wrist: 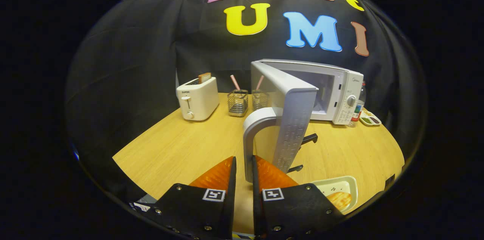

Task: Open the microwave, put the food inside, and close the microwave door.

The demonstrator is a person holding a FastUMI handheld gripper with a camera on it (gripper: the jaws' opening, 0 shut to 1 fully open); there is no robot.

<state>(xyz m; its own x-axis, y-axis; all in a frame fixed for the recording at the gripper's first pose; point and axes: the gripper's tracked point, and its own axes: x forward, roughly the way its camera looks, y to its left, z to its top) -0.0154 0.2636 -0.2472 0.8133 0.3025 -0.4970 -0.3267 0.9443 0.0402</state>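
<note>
Gripping the door handle [252, 134] low in the middle of the frame, your tongs [244, 166] are clenched on it: the lower end of the pale curved bar runs down into the narrow gap between the two orange fingers [215, 174], and both appear to press on it. The microwave [340, 92] sits right of centre on the table [170, 145], and its door [293, 119] stands swung well out toward you, edge-on, with the cavity showing bright behind it. So the opening step looks nearly done, or done.

The food [339, 199] lies on a pale tray [340, 185] at the lower right of the frame, just beside the right finger and apart from the microwave; it is not yet inside.

Judging from this, your next move calls for letting go of the handle, drawing the tongs clear of the door, and turning right and down to the tray. You will need a level grip on the tray rim, then a path around the open door's edge into the cavity.

A toaster [197, 98] and two wire holders [238, 102] stand at the upper left of the table, well out of your way.
</note>
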